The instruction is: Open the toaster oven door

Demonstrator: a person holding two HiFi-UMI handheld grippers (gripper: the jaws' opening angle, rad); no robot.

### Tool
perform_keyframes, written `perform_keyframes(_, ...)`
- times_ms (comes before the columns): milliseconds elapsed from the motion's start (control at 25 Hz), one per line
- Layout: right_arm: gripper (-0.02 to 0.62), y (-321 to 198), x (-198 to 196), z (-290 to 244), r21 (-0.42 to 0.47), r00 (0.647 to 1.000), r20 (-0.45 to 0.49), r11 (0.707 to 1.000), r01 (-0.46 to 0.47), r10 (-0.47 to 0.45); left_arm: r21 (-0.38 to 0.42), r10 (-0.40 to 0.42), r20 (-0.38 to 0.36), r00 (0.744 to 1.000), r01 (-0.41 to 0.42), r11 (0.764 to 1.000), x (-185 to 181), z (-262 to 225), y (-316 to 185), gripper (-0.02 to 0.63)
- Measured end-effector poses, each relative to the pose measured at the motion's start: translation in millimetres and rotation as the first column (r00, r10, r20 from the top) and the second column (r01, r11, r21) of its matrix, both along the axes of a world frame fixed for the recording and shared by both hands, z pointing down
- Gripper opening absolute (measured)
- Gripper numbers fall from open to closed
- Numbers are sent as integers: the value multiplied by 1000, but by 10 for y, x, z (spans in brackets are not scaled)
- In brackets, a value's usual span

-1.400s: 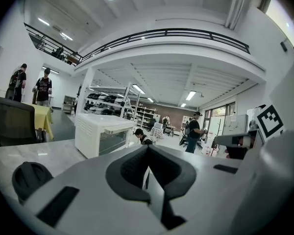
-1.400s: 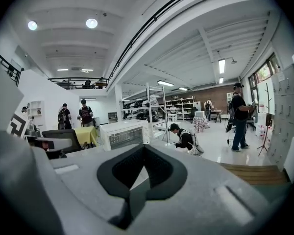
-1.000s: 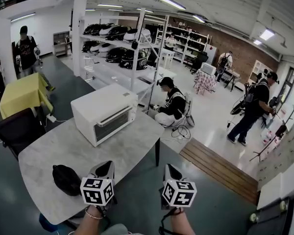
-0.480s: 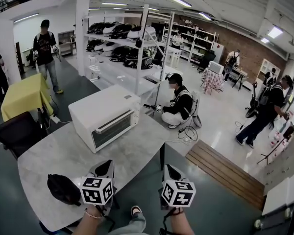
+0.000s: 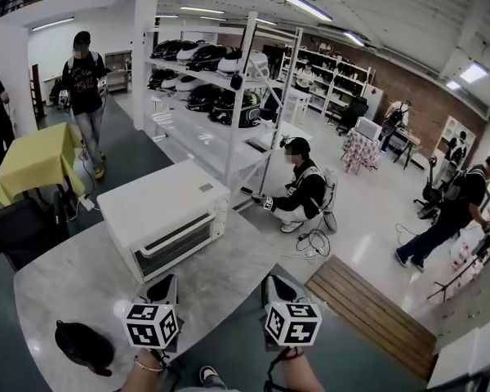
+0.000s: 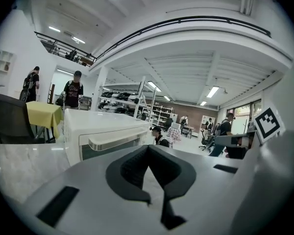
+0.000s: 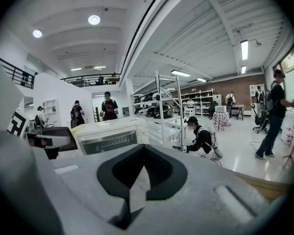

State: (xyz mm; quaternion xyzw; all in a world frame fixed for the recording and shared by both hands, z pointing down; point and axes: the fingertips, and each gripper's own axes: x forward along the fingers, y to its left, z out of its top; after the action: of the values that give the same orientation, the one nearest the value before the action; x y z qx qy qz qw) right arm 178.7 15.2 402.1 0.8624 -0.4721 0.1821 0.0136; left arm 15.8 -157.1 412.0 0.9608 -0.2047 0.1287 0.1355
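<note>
Facing the closed toaster oven (image 5: 159, 219) on the grey table (image 5: 229, 272).
Hovering the left gripper (image 5: 165, 282) and right gripper (image 5: 276, 282) side by side in front of the oven's shut door, apart from it, pressing both pairs of jaws together on nothing.

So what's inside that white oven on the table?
The oven has its door shut. You can see only the dark glass window, below the white handle. Nothing shows through the glass, so whatever is inside is hidden behind the door.
</note>
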Motion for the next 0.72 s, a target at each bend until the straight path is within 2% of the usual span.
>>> perform_keyframes(160,5,-333,411,8,-8,999,-20,999,37,-37,0,-64,-8,998,64,998,192,66,-312,5)
perform_keyframes(280,5,-641,638,82,-31,995,-30,995,96,-97,-10,-147,-25,989,147,989,241,143,-557,5)
perform_keyframes(400,5,-920,756,133,-51,988,-34,987,150,-152,-31,-223,-31,974,222,975,214,238,-750,5)
perform_keyframes(720,5,-1421,867,220,-36,970,-3,969,243,-243,-16,-319,0,948,319,948,78,289,-911,5)
